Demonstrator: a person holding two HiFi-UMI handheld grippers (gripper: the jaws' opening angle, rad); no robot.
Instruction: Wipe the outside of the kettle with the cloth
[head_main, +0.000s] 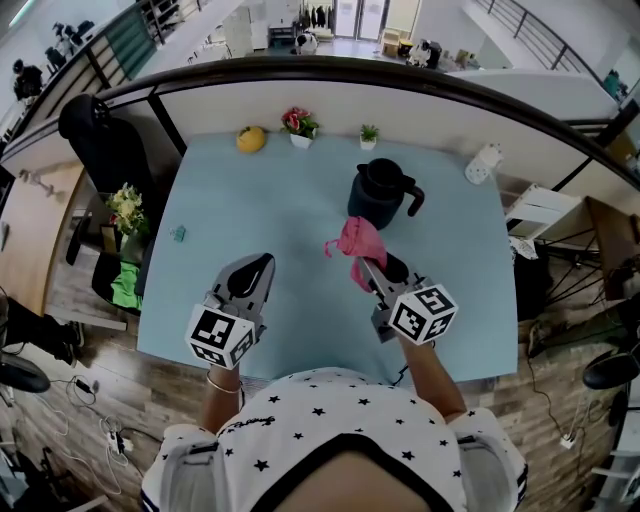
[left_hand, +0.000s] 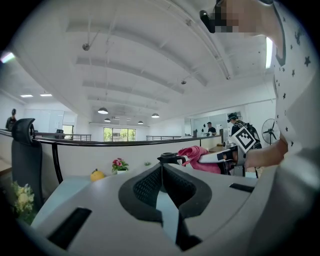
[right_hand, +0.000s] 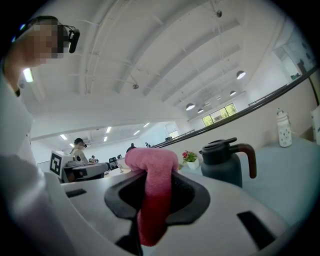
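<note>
A dark kettle (head_main: 383, 192) with a curved handle stands upright at the middle back of the light blue table (head_main: 260, 200). My right gripper (head_main: 372, 268) is shut on a pink cloth (head_main: 358, 243), lifted just in front of the kettle and not touching it. In the right gripper view the cloth (right_hand: 152, 190) bulges over the jaws and hangs down between them, and the kettle (right_hand: 222, 162) stands ahead to the right. My left gripper (head_main: 262, 262) hovers over the table's front left, shut with nothing in it. From the left gripper view, the kettle's lid (left_hand: 169, 159) shows just past the jaw tips.
Along the table's back edge sit a yellow fruit-like thing (head_main: 250, 139), a potted flower (head_main: 299, 125), a small green plant (head_main: 369, 135) and a white bottle (head_main: 483, 163). A small teal item (head_main: 178, 234) lies at the left edge. A black chair (head_main: 100, 140) stands left of the table.
</note>
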